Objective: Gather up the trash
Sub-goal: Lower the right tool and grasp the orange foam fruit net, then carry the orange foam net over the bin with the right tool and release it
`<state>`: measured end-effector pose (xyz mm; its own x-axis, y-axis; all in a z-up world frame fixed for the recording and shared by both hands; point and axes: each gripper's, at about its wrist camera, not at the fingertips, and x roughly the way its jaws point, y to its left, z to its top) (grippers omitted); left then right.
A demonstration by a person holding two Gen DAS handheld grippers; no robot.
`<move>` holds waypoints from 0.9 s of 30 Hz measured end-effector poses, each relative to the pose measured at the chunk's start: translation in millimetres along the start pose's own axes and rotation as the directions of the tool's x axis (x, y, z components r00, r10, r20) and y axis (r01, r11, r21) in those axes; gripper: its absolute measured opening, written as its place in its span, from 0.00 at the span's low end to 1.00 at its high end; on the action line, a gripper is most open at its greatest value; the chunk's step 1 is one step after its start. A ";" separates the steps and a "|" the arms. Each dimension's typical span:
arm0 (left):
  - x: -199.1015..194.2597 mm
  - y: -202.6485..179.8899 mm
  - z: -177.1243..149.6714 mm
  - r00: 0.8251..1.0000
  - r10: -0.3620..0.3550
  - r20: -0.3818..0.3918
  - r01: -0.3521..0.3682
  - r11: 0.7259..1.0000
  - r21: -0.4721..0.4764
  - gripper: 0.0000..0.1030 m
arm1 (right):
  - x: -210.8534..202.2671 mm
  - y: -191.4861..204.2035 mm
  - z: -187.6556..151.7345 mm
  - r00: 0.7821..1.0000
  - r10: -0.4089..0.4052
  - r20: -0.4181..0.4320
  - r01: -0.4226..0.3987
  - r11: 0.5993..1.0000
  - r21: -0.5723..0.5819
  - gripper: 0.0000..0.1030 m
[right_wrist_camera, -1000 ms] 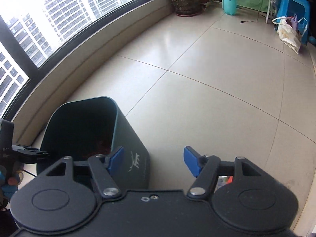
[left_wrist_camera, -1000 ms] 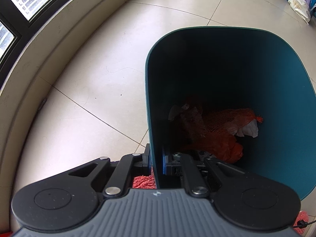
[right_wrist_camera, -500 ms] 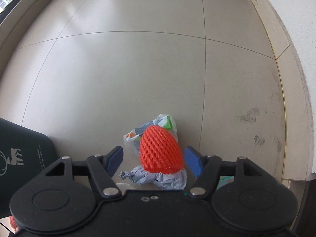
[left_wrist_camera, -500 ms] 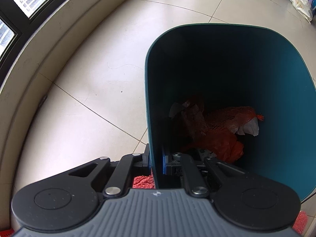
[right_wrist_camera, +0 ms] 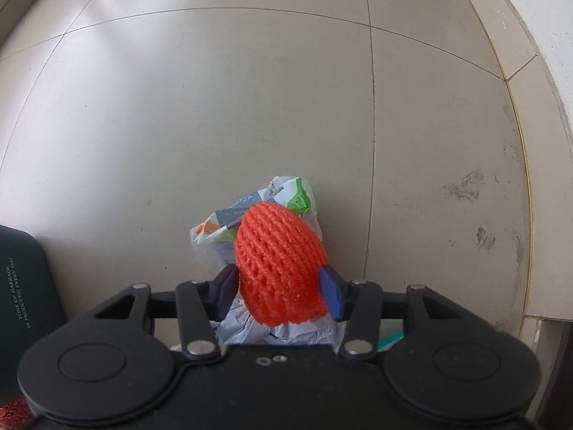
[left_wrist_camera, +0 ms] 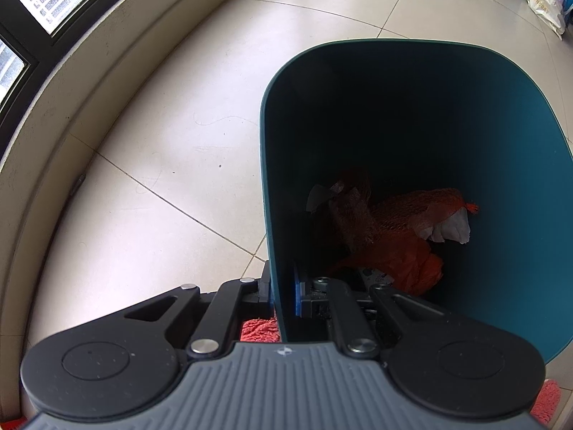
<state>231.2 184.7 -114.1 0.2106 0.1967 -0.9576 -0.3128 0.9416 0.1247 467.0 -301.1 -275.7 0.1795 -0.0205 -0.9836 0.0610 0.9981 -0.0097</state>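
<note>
My left gripper [left_wrist_camera: 282, 295] is shut on the near wall of the teal trash bin [left_wrist_camera: 519, 136]. Inside the bin lie orange mesh netting [left_wrist_camera: 412, 211], an orange plastic bag [left_wrist_camera: 404, 261] and white paper scraps [left_wrist_camera: 451, 231]. My right gripper [right_wrist_camera: 277, 286] has its blue fingers [right_wrist_camera: 331, 295] against both sides of an orange foam fruit net [right_wrist_camera: 279, 261] on the floor. Behind the net lies a crumpled white and green wrapper [right_wrist_camera: 283, 193]. Under it lies crumpled grey-white paper [right_wrist_camera: 250, 329]. The bin's dark outer side [right_wrist_camera: 25, 286] shows at the left of the right wrist view.
Beige floor tiles [right_wrist_camera: 215, 89] spread ahead. A low curved wall under the window [left_wrist_camera: 71, 82] runs on the left, a raised ledge [right_wrist_camera: 537, 107] on the right. A red fuzzy mat [left_wrist_camera: 259, 329] lies under the bin. A white bag [left_wrist_camera: 542, 0] stands far back.
My right gripper swung from the bin down to the trash pile, moved closer, and its fingers closed in on the orange foam net. The left gripper and bin barely moved.
</note>
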 end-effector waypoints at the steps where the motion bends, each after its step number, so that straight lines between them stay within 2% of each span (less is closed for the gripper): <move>1: 0.1 0.1 0.0 1.000 0.000 0.000 0.000 1.000 0.000 0.09 | -2.4 -1.6 -0.3 1.000 0.006 -0.002 -0.006 1.000 0.006 0.22; 3: 0.2 0.5 0.0 1.000 0.000 0.001 0.000 1.000 0.000 0.09 | -8.8 -3.5 -1.6 1.000 0.022 -0.006 -0.022 1.000 0.008 0.11; 9: 2.1 -3.4 -1.9 1.000 0.001 0.004 -0.001 1.000 0.002 0.09 | -68.4 6.3 -7.9 0.997 0.055 0.045 -0.049 0.990 -0.131 0.10; 15: -2.3 -7.8 -2.0 1.000 -0.005 0.002 0.005 1.000 -0.010 0.09 | -159.8 29.1 -14.4 0.969 0.219 0.112 -0.190 0.956 -0.223 0.10; 19: -3.2 -6.1 -1.9 1.000 -0.004 0.004 0.005 1.000 -0.008 0.09 | -219.2 61.6 -22.1 0.924 0.350 0.153 -0.292 0.905 -0.310 0.10; 21: -3.8 -5.9 -1.6 1.000 -0.004 0.004 0.004 1.000 -0.007 0.09 | -248.6 81.0 -26.4 0.883 0.440 0.164 -0.362 0.860 -0.360 0.10; 24: -3.7 -5.8 -1.6 1.000 -0.005 0.004 0.005 1.000 -0.007 0.09 | -275.5 107.4 -31.7 0.834 0.531 0.153 -0.430 0.798 -0.423 0.11; 27: -3.8 -5.6 -1.5 1.000 -0.007 0.003 0.007 1.000 -0.010 0.09 | -287.8 138.4 -37.7 0.795 0.595 0.119 -0.477 0.734 -0.484 0.11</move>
<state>230.7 178.2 -111.6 0.2158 0.1915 -0.9575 -0.3207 0.9401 0.1158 386.8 -154.8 -0.8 0.2960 0.5702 -0.7663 -0.5156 0.7707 0.3744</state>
